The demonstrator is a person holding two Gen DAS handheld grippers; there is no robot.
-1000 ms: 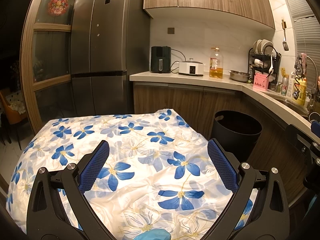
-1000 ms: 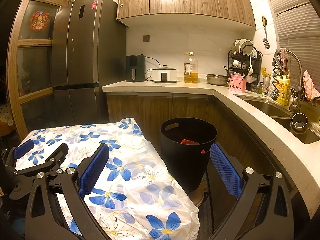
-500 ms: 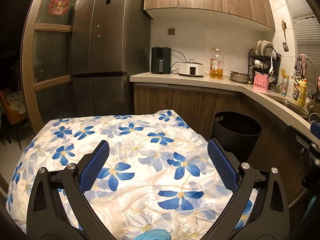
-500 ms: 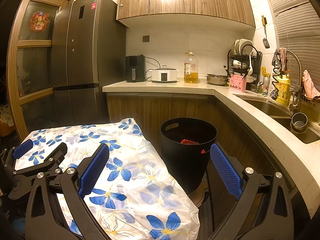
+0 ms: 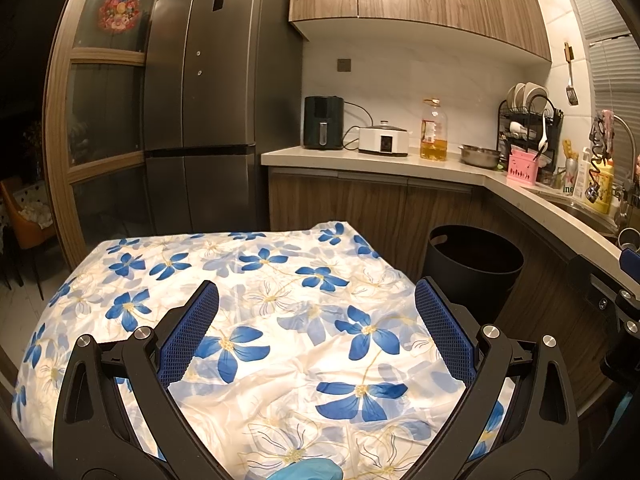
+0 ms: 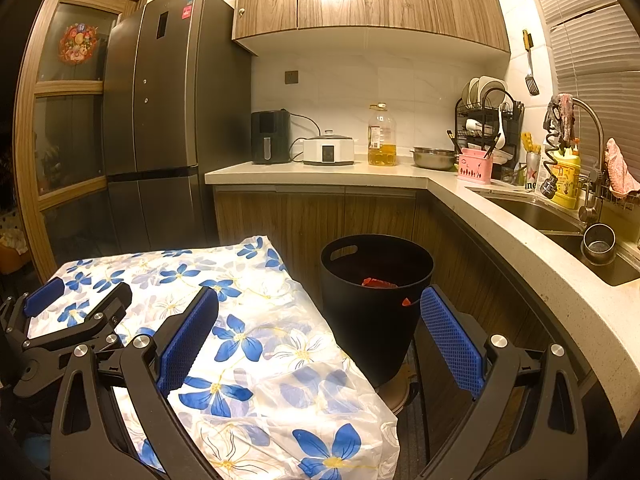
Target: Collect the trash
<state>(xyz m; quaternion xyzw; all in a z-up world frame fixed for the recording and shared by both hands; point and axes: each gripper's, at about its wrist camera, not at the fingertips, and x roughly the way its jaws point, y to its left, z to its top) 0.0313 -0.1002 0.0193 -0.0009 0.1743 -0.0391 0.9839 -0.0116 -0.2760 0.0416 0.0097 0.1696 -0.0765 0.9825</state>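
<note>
Almost nothing has changed over the last second: both views match the earlier ones, so both hands have held still, which reads as a pause at or near the end of a collecting round rather than mid-reach. Starting on the left, the left gripper (image 5: 316,316) has its jaws spread wide with nothing between them, hanging over the flowered tablecloth (image 5: 280,320); the cloth between and ahead of its jaws shows no loose trash, and only a small pale blue shape at the bottom edge behind the jaws is too cut off to identify. The cloth's far edge falls away ahead of the jaws, and its right edge drops just outside the right-hand finger. Further right, the right gripper (image 6: 320,336) is likewise spread and empty, its left-hand pad over the cloth's corner and its right-hand pad beyond the table edge. The black bin (image 6: 376,280) stands just ahead between these jaws, beside the table, with red trash (image 6: 378,282) lying inside it. Room to move is narrow here: the bin sits in the gap between the table and the wooden cabinets (image 6: 320,216), and the countertop (image 6: 520,240) curves close along the right of the jaws.
</note>
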